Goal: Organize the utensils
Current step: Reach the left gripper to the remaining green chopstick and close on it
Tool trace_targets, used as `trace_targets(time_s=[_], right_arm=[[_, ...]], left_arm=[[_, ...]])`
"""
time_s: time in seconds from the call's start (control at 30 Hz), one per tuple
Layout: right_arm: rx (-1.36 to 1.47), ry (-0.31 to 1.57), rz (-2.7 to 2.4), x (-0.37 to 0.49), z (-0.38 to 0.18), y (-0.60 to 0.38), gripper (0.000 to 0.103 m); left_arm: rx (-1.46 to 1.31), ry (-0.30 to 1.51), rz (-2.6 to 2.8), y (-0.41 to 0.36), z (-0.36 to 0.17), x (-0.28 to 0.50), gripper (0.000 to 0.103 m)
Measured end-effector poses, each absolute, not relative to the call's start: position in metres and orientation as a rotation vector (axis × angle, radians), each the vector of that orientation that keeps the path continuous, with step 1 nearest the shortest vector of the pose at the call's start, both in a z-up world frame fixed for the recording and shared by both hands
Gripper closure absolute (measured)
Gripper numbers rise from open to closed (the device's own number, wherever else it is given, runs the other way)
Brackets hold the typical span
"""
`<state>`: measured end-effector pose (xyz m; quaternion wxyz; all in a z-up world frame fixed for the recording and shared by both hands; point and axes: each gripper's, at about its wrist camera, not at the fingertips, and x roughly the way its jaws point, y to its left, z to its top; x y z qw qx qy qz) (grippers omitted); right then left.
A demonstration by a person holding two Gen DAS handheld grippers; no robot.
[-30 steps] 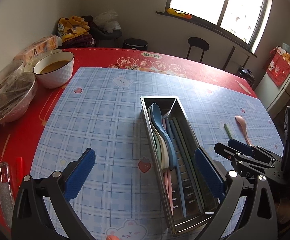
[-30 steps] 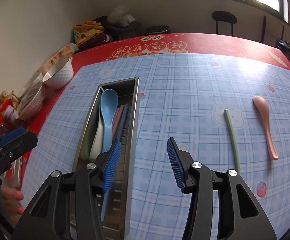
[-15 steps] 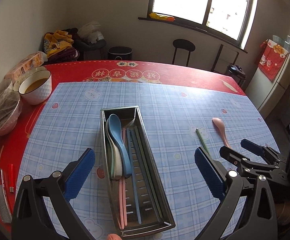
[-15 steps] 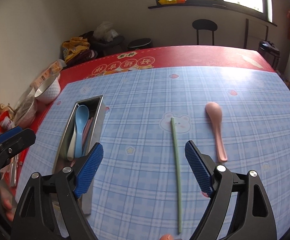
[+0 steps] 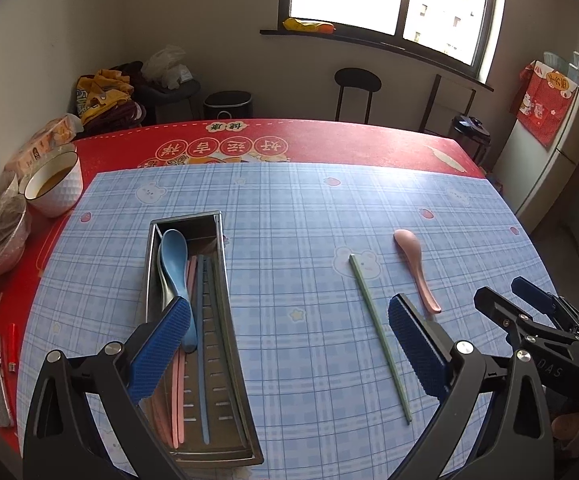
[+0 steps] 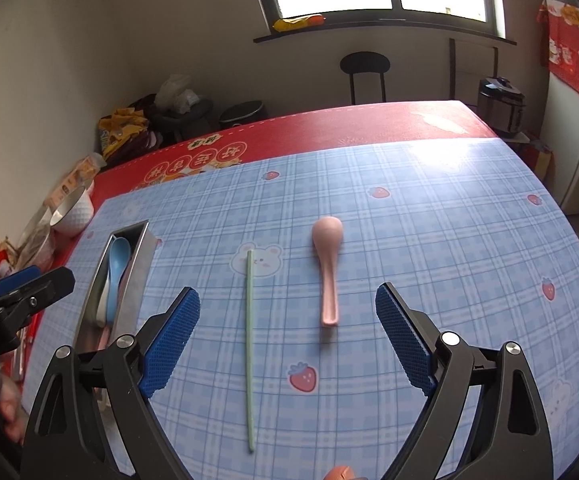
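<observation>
Right tool (image 6: 287,344) now over green chopstick (image 6: 249,344), pink spoon (image 6: 328,268).

Both grippers are black angular frames with silver round screws at the joints. The left gripper (image 5: 289,344) and right gripper (image 6: 287,338) carry blue ribbed pads (image 6: 171,330). Bare skin shows behind each frame.

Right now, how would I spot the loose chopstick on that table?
Find the blue checked mat, then the steel tray on its left. Right of it lie two loose utensils: the chopstick is the thin, straight green one, left of the pink spoon.
</observation>
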<state>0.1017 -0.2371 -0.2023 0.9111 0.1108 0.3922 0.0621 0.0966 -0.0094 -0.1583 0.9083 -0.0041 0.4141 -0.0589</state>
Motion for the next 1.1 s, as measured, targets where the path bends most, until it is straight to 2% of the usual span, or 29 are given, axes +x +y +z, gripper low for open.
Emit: trace_targets(time_s=[0.23, 0.3, 0.43, 0.53, 0.57, 0.6, 0.77, 1.1], right_arm=[[0.263, 0.812, 0.092, 0.094, -0.212, -0.277, 0.016], [0.272, 0.821, 0.093, 0.094, -0.215, -0.287, 0.016], [0.25, 0.867, 0.105, 0.091, -0.225, -0.302, 0.016], [0.243, 0.889, 0.083, 0.085, -0.234, -0.315, 0.016], [0.243, 0.889, 0.072, 0.083, -0.236, -0.319, 0.016], [0.243, 0.893, 0.068, 0.081, -0.239, -0.323, 0.016], [0.249, 0.923, 0.059, 0.075, -0.251, -0.34, 0.016], [0.272, 0.933, 0.037, 0.071, -0.257, -0.358, 0.016]], left_arm=[[-0.063, 0.956, -0.166, -0.036, -0.188, 0.106, 0.008], [-0.086, 1.009, -0.181, -0.042, -0.205, 0.111, 0.022], [-0.146, 1.113, -0.219, -0.054, -0.241, 0.124, 0.037], [-0.172, 1.159, -0.22, -0.065, -0.263, 0.133, 0.053], [-0.177, 1.164, -0.214, -0.068, -0.268, 0.136, 0.061], [-0.182, 1.167, -0.202, -0.072, -0.272, 0.139, 0.064], [-0.196, 1.175, -0.18, -0.085, -0.288, 0.154, 0.073], [-0.058, 1.108, -0.141, -0.112, -0.289, 0.161, 0.081]])
